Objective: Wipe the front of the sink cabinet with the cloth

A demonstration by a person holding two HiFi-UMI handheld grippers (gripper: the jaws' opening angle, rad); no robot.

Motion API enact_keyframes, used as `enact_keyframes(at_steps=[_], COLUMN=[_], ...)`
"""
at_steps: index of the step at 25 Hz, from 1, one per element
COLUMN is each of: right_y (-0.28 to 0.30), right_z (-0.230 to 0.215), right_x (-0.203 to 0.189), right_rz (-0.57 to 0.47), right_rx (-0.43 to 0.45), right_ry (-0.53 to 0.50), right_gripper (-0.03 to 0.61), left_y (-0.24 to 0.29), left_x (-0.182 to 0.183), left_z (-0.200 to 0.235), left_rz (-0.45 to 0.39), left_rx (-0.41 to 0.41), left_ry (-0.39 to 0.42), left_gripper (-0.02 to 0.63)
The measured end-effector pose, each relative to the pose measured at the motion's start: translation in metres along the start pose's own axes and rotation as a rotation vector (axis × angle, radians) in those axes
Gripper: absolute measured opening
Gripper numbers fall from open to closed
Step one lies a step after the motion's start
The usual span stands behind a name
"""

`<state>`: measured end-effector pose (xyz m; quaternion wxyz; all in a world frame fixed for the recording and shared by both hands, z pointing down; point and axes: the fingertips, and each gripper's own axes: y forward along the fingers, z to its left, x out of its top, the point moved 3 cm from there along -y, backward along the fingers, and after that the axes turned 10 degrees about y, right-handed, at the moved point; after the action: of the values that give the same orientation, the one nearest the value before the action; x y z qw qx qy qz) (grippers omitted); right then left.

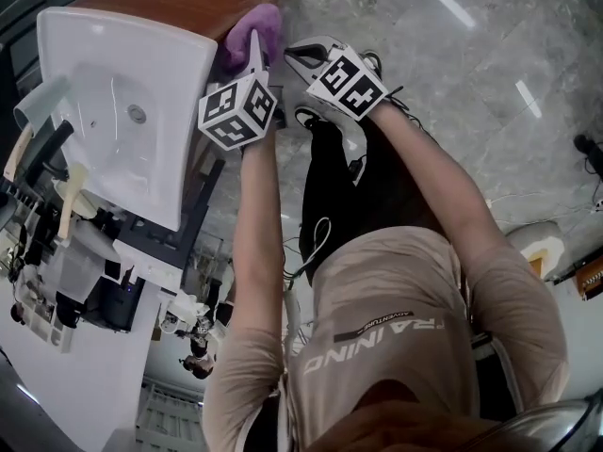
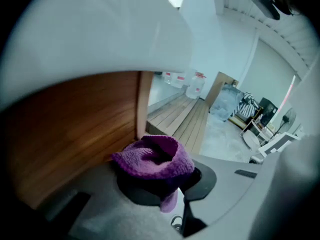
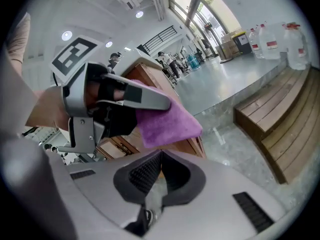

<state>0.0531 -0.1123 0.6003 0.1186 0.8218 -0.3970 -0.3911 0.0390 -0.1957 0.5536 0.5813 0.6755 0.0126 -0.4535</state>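
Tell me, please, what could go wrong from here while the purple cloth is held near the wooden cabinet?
1. The cloth is bunched into a wad in the left gripper; the hard jaw edges might scrape the wooden cabinet instead of the fabric.
2. The white sink overhangs just above, so an upward stroke could knock against its rim.
3. The right gripper, shut and empty, sits close beside the left one; they may collide.

At the sink, I hold two hand-held grippers: the left hand-held gripper (image 1: 252,62) and the right hand-held gripper (image 1: 303,55). They carry two marker cubes (image 1: 236,111), one apiece. There is one purple cloth (image 1: 254,28), one white sink (image 1: 113,83) and one wooden cabinet (image 1: 188,3). Three water jugs (image 3: 272,44) stand beyond.
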Motion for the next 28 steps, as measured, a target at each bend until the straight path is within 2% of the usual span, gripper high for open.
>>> enact_keyframes(at_steps=[3,5,10,14,18,20,25,28], right_y=[0.001,0.0,-0.001,0.016,0.041,0.056,0.11,0.137], right_z=[-0.009,-0.011,0.007,0.029,0.074,0.101,0.184,0.223], right_x=[-0.014,-0.027,-0.052,-0.078,-0.113,-0.13,-0.171,-0.193], right_rz=[0.024,0.052,0.086,0.117,0.144,0.157,0.191,0.195], right_rx=[-0.009,-0.019,-0.027,-0.034,-0.016,-0.007,0.059,0.078], right_ry=[0.014,0.012,-0.014,-0.023,-0.031,-0.035,-0.061,-0.056], right_gripper=[0.012,0.012,0.012,0.012,0.012,0.012,0.012,0.012], left_y=[0.006,0.005,-0.012,-0.043,-0.095,-0.123,-0.196,-0.234], left_x=[0.013,0.013,-0.019,-0.073,-0.143,-0.179,-0.271,-0.319], left_z=[-0.016,-0.024,-0.02,-0.001,0.022,0.037,0.102,0.139], left_rz=[-0.021,-0.027,-0.03,-0.01,0.035,0.047,0.059,0.074], left_rx=[-0.032,-0.06,-0.097,-0.091,-0.038,-0.018,0.056,0.113], left_ry=[0.103,0.119,-0.001,-0.1,-0.08,-0.107,-0.313,-0.381], left_gripper=[0.049,0.049,0.049,0.049,0.049,0.049,0.049,0.049])
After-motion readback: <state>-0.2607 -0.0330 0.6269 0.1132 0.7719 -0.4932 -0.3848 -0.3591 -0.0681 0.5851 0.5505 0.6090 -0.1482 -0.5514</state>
